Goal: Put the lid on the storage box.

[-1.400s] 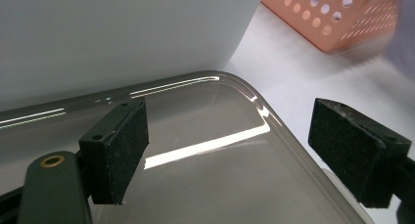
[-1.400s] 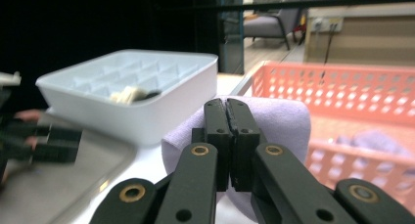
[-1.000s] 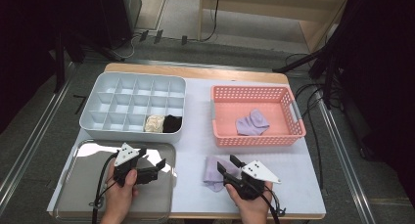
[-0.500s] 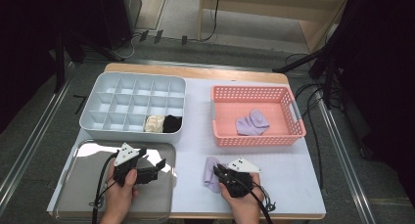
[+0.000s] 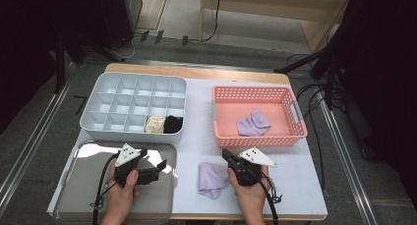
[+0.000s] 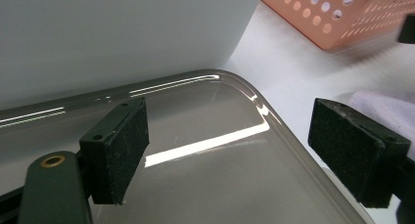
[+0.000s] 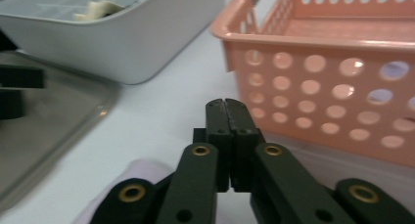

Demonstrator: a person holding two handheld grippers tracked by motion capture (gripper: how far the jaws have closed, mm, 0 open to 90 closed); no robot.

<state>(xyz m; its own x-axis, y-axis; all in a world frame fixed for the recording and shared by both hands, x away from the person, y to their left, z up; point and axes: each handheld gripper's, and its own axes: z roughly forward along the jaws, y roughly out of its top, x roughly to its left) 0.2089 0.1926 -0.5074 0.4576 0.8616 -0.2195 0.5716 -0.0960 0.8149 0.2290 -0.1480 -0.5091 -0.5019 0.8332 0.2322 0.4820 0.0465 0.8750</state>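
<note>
A white table [image 5: 196, 136] stands on a grey floor with dark stands and cables around it. Far left sits a grey divider box [image 5: 134, 107]; two near-row cells hold a cream cloth [image 5: 155, 124] and a black cloth [image 5: 172, 124] side by side. Right of it, a pink basket [image 5: 259, 116] holds a lilac cloth [image 5: 253, 123]. A steel tray [image 5: 88, 185] lies at the near left, bare under the left gripper [image 5: 160, 170], whose jaws stand wide apart with nothing between them. The right gripper [image 7: 227, 109] has just closed, pads meeting on nothing. A second lilac cloth [image 5: 213, 179], the loose one, lies on the table just left of it.
</note>
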